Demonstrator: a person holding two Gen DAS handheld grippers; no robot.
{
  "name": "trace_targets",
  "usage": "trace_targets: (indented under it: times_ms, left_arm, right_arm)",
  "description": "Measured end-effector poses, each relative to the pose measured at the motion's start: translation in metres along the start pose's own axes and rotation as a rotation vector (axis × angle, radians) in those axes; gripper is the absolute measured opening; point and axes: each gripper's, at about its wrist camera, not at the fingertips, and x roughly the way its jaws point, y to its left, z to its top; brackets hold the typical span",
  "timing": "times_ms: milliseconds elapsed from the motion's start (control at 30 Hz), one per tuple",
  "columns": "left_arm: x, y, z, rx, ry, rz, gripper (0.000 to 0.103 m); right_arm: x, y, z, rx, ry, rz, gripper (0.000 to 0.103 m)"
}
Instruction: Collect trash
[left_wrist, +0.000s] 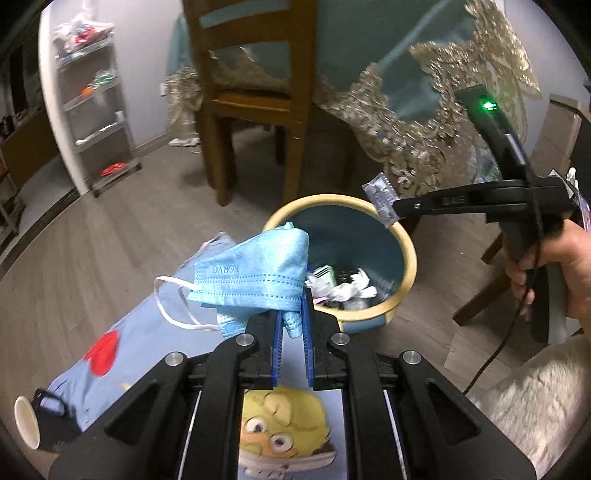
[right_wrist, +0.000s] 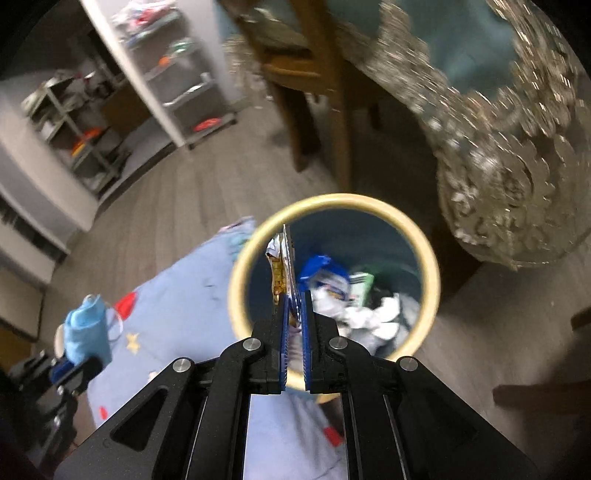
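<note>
- Left gripper (left_wrist: 293, 325): jaws closed on a blue face mask (left_wrist: 255, 277), gripping it at one bunched lower edge; rest of the mask standing up and fanning out to the left of the fingers, white ear loops (left_wrist: 173, 302) hanging off its left side.
- Mask sitting just left of and partly overlapping the rim of the trash bin (left_wrist: 408, 254) in the left wrist view; not inside it.
- Right gripper (right_wrist: 293, 314): jaws closed on a thin foil wrapper (right_wrist: 286, 258), pinching it edge-on, yellow and white print showing on its left face.
- Same wrapper appearing in the left wrist view as a silvery packet at the tips of the right gripper, hanging over the far rim of the bin.
- Bin: round, cream rim, blue inner wall, standing on the grey wood-look floor (left_wrist: 110, 236); holding crumpled white tissues (left_wrist: 351, 290), a green-and-white packet (right_wrist: 362, 286) and a blue-and-white wrapper (right_wrist: 323, 273).
- Right wrist view looking almost straight down into the bin, held wrapper lying inside the rim's outline, left of centre.
- Hand (left_wrist: 554, 266) gripping the right gripper's handle at the right edge, green light (left_wrist: 489, 106) glowing on its upper part.
- Light blue cartoon-print mat (left_wrist: 147, 332) lying beside the bin, a paper cup (left_wrist: 27, 421) on its side near the mat's lower left corner.
- Wooden chair (left_wrist: 255, 103) and a table draped in teal cloth with gold lace trim (left_wrist: 399, 140) standing behind the bin.
</note>
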Motion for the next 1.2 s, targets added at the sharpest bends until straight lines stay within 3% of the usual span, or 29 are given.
trace_targets:
  times_ms: [267, 500, 533, 567, 633, 933, 1000, 1033, 1067, 1100, 1167, 1200]
  left_arm:
    - [0.063, -0.034, 0.021, 0.051, 0.054, -0.059, 0.009]
    - [0.099, -0.040, 0.037, 0.072, 0.066, -0.068, 0.012]
    - [0.106, -0.040, 0.040, 0.071, 0.078, -0.067, 0.018]
    - [0.108, -0.039, 0.041, 0.070, 0.081, -0.054, 0.034]
    - [0.105, -0.034, 0.040, 0.058, 0.067, -0.040, 0.054]
    - [0.048, -0.012, 0.017, -0.009, 0.001, -0.040, 0.056]
    - [0.028, -0.010, 0.008, -0.028, -0.006, -0.028, 0.061]
    - [0.021, -0.010, 0.005, -0.035, -0.008, -0.026, 0.073]
    - [0.012, -0.009, 0.001, -0.044, -0.016, -0.025, 0.083]
    - [0.000, -0.009, -0.005, -0.048, -0.035, -0.016, 0.086]
    - [-0.013, -0.010, -0.013, -0.039, -0.054, 0.010, 0.097]
    - [-0.018, -0.010, -0.017, -0.036, -0.057, 0.031, 0.097]
  right_arm:
    - [0.025, -0.050, 0.007, 0.091, 0.024, -0.010, 0.007]
    - [0.035, -0.051, 0.007, 0.093, 0.030, 0.017, 0.008]
    - [0.036, -0.050, 0.008, 0.092, 0.032, 0.021, 0.010]
    - [0.037, -0.048, 0.009, 0.088, 0.033, 0.031, 0.015]
    - [0.039, -0.048, 0.009, 0.077, 0.031, 0.020, 0.023]
    - [0.026, -0.032, 0.007, 0.023, 0.038, 0.026, 0.023]
    - [0.010, -0.023, 0.002, 0.003, 0.036, 0.027, 0.023]
    - [-0.001, -0.018, -0.001, -0.007, 0.027, 0.025, 0.023]
    - [-0.011, -0.016, -0.004, -0.010, 0.014, 0.030, 0.025]
    - [-0.024, -0.011, -0.008, -0.011, -0.007, 0.038, 0.029]
    - [-0.048, -0.006, -0.016, 0.008, -0.053, 0.051, 0.064]
    - [-0.062, -0.003, -0.024, 0.020, -0.085, 0.055, 0.070]
